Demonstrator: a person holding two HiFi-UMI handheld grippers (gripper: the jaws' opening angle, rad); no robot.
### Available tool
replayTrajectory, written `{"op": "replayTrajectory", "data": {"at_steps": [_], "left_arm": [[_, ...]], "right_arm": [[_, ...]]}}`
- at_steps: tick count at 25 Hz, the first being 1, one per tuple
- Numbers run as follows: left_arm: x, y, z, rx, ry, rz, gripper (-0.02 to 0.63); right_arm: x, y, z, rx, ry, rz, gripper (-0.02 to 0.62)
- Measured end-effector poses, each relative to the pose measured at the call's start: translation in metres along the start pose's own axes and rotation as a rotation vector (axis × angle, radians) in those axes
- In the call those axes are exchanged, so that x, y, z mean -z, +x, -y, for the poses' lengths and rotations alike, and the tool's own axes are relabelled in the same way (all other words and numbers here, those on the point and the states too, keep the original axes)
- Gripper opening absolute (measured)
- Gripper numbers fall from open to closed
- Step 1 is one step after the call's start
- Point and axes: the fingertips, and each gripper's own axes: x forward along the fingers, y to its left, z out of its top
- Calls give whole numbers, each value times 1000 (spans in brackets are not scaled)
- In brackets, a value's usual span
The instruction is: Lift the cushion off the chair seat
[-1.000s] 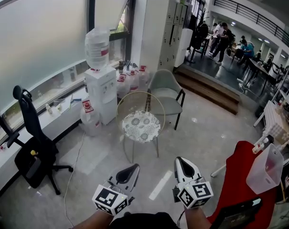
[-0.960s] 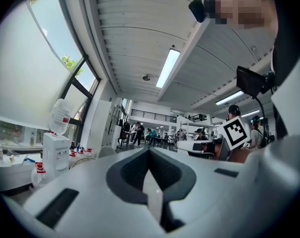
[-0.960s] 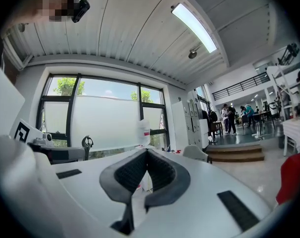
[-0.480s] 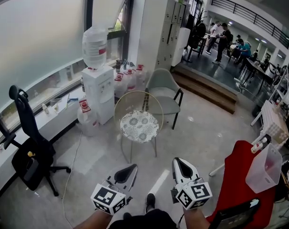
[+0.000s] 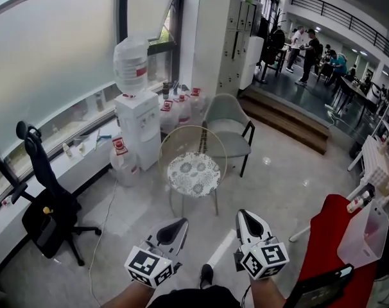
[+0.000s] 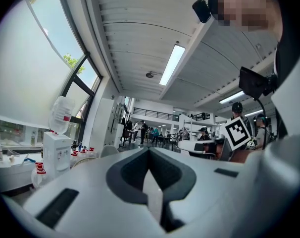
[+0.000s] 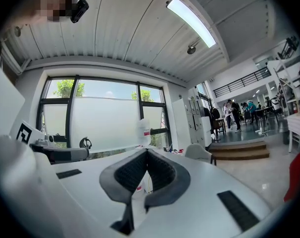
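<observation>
Pale polished floor (image 5: 278, 185) spreads out ahead of you, and against the window wall stands a white water dispenser (image 5: 138, 124) with a big bottle (image 5: 131, 65) upended on top. Take that dispenser as your mark. Just to its right, and a little nearer to you, is the round-backed wire chair (image 5: 198, 140). The cushion (image 5: 193, 174), round and patterned in white and grey, lies flat on its seat. Further right of the dispenser, behind the wire chair, sits a grey-green armchair (image 5: 225, 128). Well to the dispenser's left, a black office chair (image 5: 47, 204) stands by the window ledge.

Your left gripper (image 5: 175, 226) and right gripper (image 5: 248, 220) sit side by side at the bottom of the head view. Both point level toward the wire chair, well short of the dispenser and well apart from the cushion. On each gripper the jaws are closed tip to tip with nothing between them, and each gripper view shows the dark pads meeting. One shoe (image 5: 207, 276) shows on the floor between the two grippers.
</observation>
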Motion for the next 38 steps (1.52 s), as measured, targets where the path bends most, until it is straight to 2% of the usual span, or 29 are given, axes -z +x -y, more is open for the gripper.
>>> {"op": "replayTrajectory", "data": {"at_steps": [13,24,31,38], "left_arm": [[-1,60,-28,-36,1,-21,8],[-4,111,-44,-63,20,-46,8],[-11,138,-55,-126,25,-47,8],[-8,171,-49,-128,29,-79,8]], "right_arm": [[-1,58,47,-32,22,-23,10],[-11,99,86,-51,42,7,10],[-17,119,111,-70,61,15,11],[-24,130,144,-83,75,29,11]]}}
